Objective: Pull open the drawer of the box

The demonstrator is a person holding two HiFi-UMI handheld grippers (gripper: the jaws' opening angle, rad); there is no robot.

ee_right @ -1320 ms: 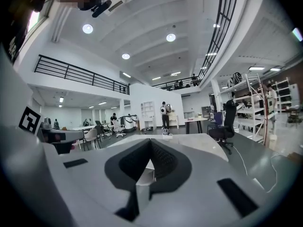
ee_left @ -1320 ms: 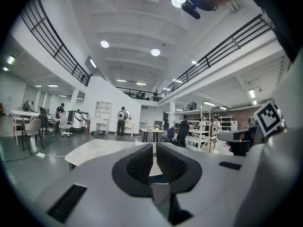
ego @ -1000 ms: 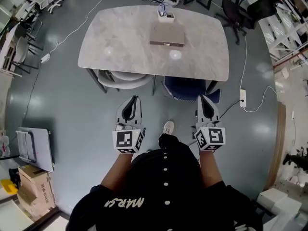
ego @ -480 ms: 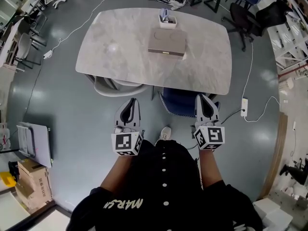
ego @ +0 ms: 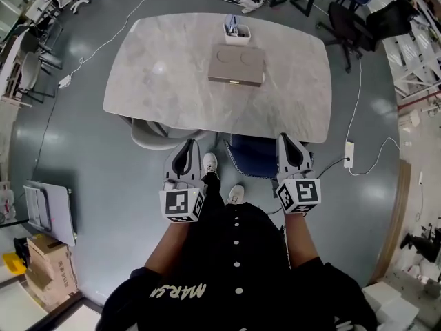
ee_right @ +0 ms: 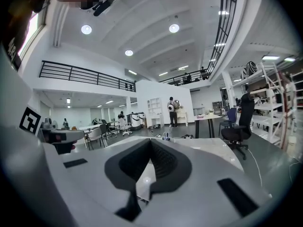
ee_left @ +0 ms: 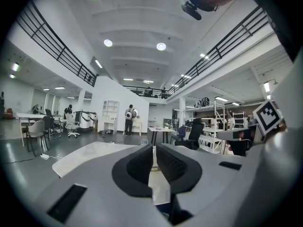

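A flat grey-brown box (ego: 236, 64) with a small drawer pull on its near edge lies on the marble table (ego: 172, 81), at the far middle. The drawer looks closed. My left gripper (ego: 187, 150) hangs at the table's near edge, left of centre, jaws shut with nothing between them. My right gripper (ego: 289, 147) is level with it on the right, also shut and empty. Both are well short of the box. In the left gripper view the shut gripper (ee_left: 154, 150) points toward the table (ee_left: 94, 155); the right gripper (ee_right: 150, 148) does the same.
A white pen holder (ego: 236, 27) stands just behind the box. A grey chair (ego: 155, 131) and a blue chair (ego: 258, 150) are tucked under the table's near side. Cables and a power strip (ego: 349, 145) lie on the floor at right. Cardboard boxes (ego: 38, 271) sit at far left.
I have stepped toward the table: it and the box have drawn nearer in the head view, and a foot has come forward. Both grippers stay shut at the same spacing.
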